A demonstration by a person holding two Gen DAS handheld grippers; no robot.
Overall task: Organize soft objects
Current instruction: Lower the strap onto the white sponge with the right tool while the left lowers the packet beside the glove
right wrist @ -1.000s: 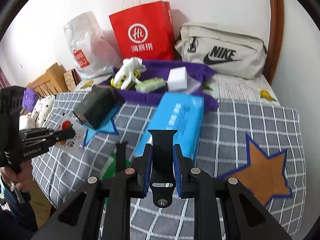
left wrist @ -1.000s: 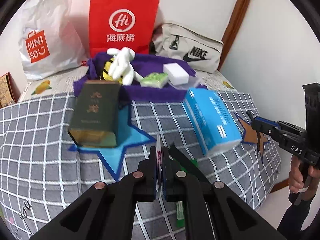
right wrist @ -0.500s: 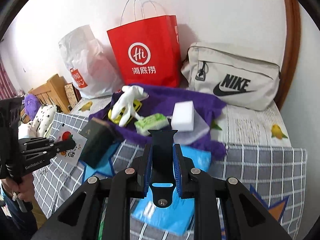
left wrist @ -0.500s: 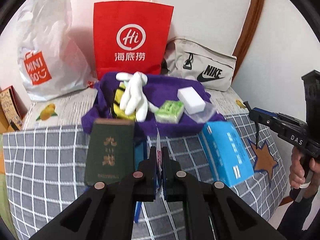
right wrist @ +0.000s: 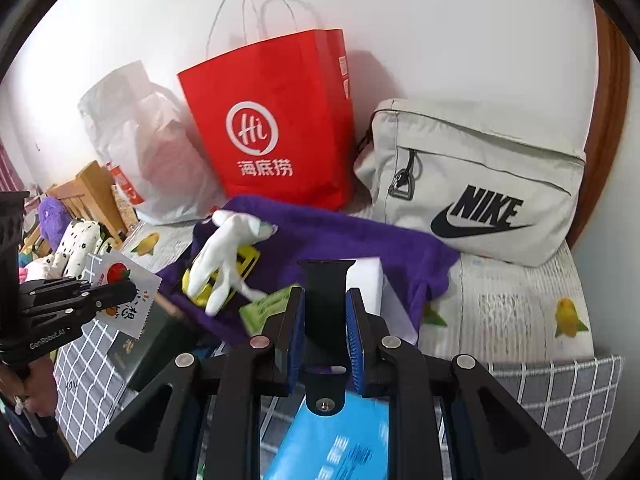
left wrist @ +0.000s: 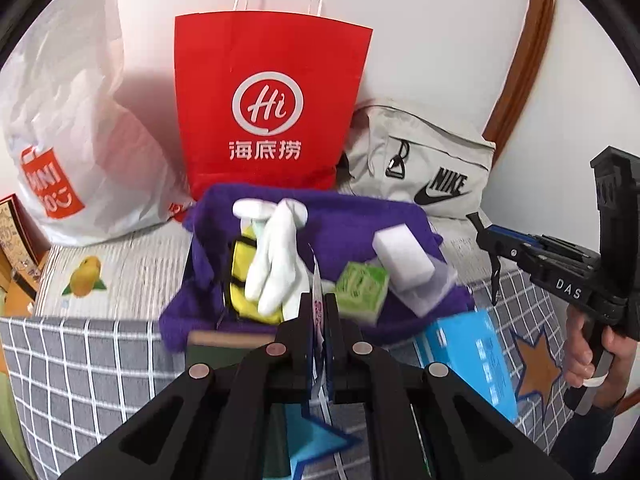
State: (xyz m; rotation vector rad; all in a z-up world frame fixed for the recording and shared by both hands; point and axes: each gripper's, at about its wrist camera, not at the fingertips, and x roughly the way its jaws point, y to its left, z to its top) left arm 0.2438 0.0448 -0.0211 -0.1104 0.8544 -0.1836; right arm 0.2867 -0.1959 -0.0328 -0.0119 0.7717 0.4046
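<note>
The left gripper [left wrist: 319,312] pinches a flat packet [right wrist: 127,297]; the right gripper [right wrist: 323,316] clamps a black strap [right wrist: 326,292], its lower end hidden.

Three bags at twelve o'clock: one red paper bag [left wrist: 272,108], one white plastic bag [left wrist: 68,140], one grey cloth bag [left wrist: 424,168]. Two sponges: one white [left wrist: 404,254], one green [left wrist: 362,286].

Left gripper [left wrist: 319,320] pinches a thin printed packet [left wrist: 318,300] edge-on. Ahead: purple towel [left wrist: 352,216] carrying white glove [left wrist: 276,260], green sponge [left wrist: 362,286], white block [left wrist: 402,258]. Red paper bag [left wrist: 268,108] behind. Right gripper [left wrist: 496,256] at frame right (jaw state unclear).
</note>
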